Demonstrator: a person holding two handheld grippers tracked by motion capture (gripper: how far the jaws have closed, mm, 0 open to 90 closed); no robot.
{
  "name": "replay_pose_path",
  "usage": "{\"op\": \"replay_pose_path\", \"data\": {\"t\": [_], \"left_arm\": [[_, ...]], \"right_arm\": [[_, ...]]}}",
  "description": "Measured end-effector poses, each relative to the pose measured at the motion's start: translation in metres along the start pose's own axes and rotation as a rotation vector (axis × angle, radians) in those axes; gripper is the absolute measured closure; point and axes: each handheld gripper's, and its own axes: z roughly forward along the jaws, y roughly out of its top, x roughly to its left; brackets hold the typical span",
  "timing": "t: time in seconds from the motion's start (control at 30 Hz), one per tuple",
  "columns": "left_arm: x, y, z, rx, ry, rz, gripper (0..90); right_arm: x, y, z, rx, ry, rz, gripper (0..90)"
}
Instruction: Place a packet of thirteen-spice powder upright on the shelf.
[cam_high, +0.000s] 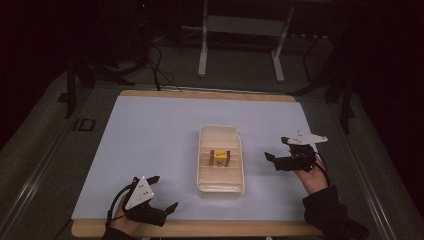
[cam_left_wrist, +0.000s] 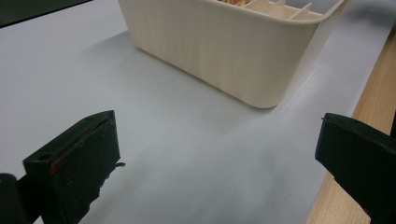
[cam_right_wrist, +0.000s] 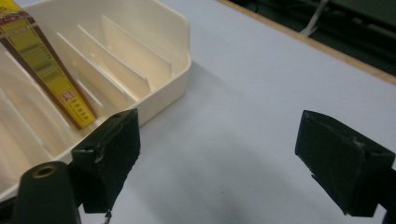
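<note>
The small yellow and brown packet (cam_high: 220, 157), its print too small to read, stands inside the cream plastic divided tray (cam_high: 204, 150). The left gripper (cam_high: 161, 195) and right gripper (cam_high: 273, 162), both spread wide, flank the tray.

The packet's (cam_right_wrist: 44, 65) top was cut off by the right gripper view's edge; its print was too small to read.

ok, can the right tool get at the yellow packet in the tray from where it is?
Probably yes. The right tool is open beside the tray, with bare mat between. The yellow packet stands between dividers, its top exposed, so coming over the rim from above looks free.
</note>
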Motion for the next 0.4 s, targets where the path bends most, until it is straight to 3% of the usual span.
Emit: {"op": "replay_pose_path", "data": {"t": [0.07, 0.27, 0.4], "left_arm": [[0.000, 0.000, 0.000, 0.000, -0.001, 0.000, 0.0], [0.001, 0.000, 0.000, -0.002, -0.004, 0.001, 0.0], [0.000, 0.001, -0.001, -0.002, -0.004, 0.004, 0.0]], "right_arm": [[0.000, -0.003, -0.001, -0.001, -0.019, 0.000, 14.1], [-0.005, -0.011, -0.001, -0.012, -0.001, 0.043, 14.1], [-0.005, -0.012, -0.001, -0.018, -0.003, 0.040, 14.1]]}}
